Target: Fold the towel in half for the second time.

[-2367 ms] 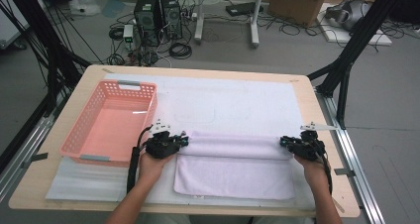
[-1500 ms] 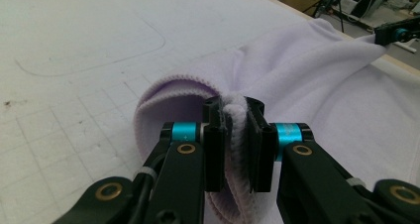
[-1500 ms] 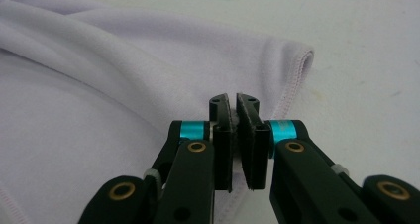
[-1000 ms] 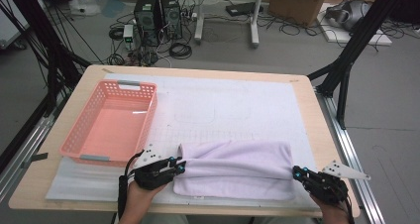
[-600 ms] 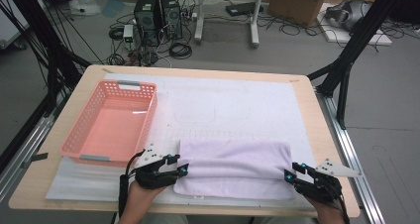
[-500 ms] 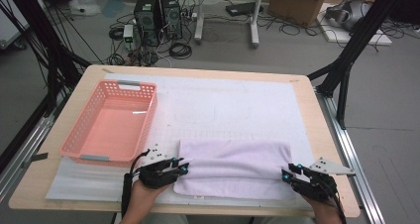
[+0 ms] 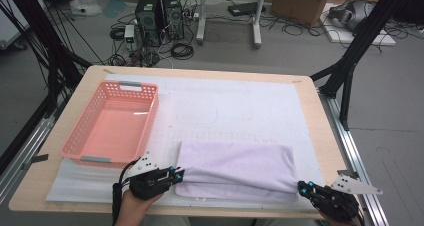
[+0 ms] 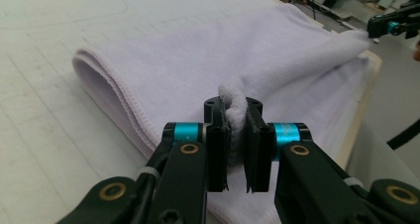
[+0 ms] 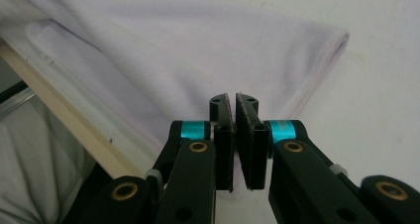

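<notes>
The lilac towel (image 7: 235, 170) lies folded over on the white mat (image 7: 240, 111) at the near edge of the worktop (image 7: 320, 131), just to the right of the pink basket (image 7: 112, 126) and a little nearer the person than it. It looks soft, light and limp: a pile fabric that will sag and drape wherever it is not held, will not slip much between rubbered pads, and cannot be hurt by a firm pinch. The sensible places to take it are its corners or the hemmed edges at the two short ends, so that the layers travel together and the fold stays square; a grip in the middle would probably only bunch it. The left gripper (image 8: 239, 135) sits at the towel's end nearest the basket, and its jaws are clamped on a small bunched ridge of that end, the cloth squeezed up between the pads and rising above them. The right gripper (image 9: 235, 135) is at the towel's far end from the basket, beyond the worktop's near corner; in the right gripper view its jaws stand nearly together with only a thin slit between them, and the towel lies ahead of their tips. The left gripper view shows cloth drawn out to a point at that gripper, so it probably holds a corner, though I cannot tell for certain.
</notes>
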A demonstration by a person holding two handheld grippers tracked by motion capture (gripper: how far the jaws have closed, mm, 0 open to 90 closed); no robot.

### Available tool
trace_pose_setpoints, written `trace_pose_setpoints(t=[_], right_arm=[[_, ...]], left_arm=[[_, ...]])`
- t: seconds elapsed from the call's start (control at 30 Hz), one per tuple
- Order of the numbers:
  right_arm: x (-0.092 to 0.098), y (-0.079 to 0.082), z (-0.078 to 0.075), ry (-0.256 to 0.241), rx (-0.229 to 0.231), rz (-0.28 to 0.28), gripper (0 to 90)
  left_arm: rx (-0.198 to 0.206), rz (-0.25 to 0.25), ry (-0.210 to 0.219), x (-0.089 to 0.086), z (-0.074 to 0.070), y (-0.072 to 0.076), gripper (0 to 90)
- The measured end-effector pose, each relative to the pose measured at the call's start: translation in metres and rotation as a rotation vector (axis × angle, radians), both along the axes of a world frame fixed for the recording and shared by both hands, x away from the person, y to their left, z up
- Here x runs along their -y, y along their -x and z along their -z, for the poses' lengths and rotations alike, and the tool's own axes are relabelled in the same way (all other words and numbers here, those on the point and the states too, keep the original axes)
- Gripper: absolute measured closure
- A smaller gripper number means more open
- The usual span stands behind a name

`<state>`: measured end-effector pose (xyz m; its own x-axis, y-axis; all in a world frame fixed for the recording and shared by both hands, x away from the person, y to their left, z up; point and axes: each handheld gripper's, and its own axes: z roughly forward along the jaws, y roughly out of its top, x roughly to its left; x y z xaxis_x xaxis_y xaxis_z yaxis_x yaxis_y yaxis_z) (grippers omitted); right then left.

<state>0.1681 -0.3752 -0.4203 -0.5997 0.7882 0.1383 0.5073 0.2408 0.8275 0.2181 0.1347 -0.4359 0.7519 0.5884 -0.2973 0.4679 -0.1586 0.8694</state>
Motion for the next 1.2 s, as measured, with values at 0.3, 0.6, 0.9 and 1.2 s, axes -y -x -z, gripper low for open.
trace_pose_setpoints(t=[0.3,0.6,0.9,1.2], right_arm=[[0.0,-0.004,-0.007,0.007,0.024,0.111,57.7],[-0.021,-0.046,0.002,0.076,0.011,0.098,68.1],[-0.028,-0.1,0.009,0.124,-0.002,0.174,46.7],[-0.023,-0.144,0.024,0.143,-0.109,0.155,41.8]], left_arm=[[0.026,-0.118,0.042,-0.007,-0.005,-0.009,40.5],[0.02,-0.156,-0.062,0.012,-0.004,-0.048,58.5],[-0.019,-0.291,-0.187,0.031,0.006,-0.095,38.3],[-0.068,-0.255,-0.225,0.036,0.016,-0.11,43.5]])
